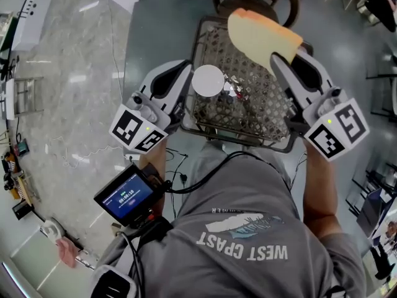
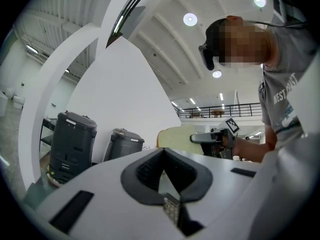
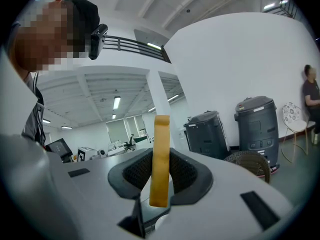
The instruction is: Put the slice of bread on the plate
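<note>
Bread slice [image 1: 263,36] pinched upright in right gripper [image 1: 289,54] over wire-mesh table [image 1: 248,143]; left gripper [image 1: 178,73] pressed together, empty. Best: tilt flat, centre over white plate [image 1: 208,81], then release.

We see a metal mesh table [image 1: 263,113] with a raised rim, standing on a grey floor [image 1: 155,30]. On the mesh lie a round white plate [image 1: 208,80] near the left side and, just beside it to the right, a small crumpled shiny scrap [image 1: 234,90]. Dark cables [image 1: 181,166] trail across the floor by the table's near edge.
</note>
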Tool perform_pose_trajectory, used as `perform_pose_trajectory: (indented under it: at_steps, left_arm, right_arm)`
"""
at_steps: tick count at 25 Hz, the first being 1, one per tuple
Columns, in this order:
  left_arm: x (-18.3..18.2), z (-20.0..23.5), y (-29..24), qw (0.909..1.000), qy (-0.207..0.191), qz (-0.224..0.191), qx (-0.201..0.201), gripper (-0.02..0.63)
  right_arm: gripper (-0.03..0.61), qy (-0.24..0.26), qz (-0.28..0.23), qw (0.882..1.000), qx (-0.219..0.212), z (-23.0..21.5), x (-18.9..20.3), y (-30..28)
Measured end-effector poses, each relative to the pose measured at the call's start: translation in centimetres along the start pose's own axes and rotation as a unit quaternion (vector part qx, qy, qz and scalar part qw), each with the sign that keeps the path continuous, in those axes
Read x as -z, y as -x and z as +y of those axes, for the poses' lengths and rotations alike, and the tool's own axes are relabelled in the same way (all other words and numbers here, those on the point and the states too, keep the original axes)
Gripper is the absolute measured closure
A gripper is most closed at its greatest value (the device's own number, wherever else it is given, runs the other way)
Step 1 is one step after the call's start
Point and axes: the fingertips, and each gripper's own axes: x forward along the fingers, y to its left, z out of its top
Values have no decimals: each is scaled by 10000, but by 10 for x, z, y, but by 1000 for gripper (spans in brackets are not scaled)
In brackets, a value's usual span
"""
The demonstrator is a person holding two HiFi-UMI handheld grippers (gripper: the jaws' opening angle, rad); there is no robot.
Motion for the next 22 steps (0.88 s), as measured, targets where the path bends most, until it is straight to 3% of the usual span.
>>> perform_pose_trajectory:
  at_steps: [22]
  left_arm:
    - [24, 16, 12, 9993, 244, 181, -225, 607]
  right_arm:
    - [489, -295, 380, 9988, -51, -21, 44, -36]
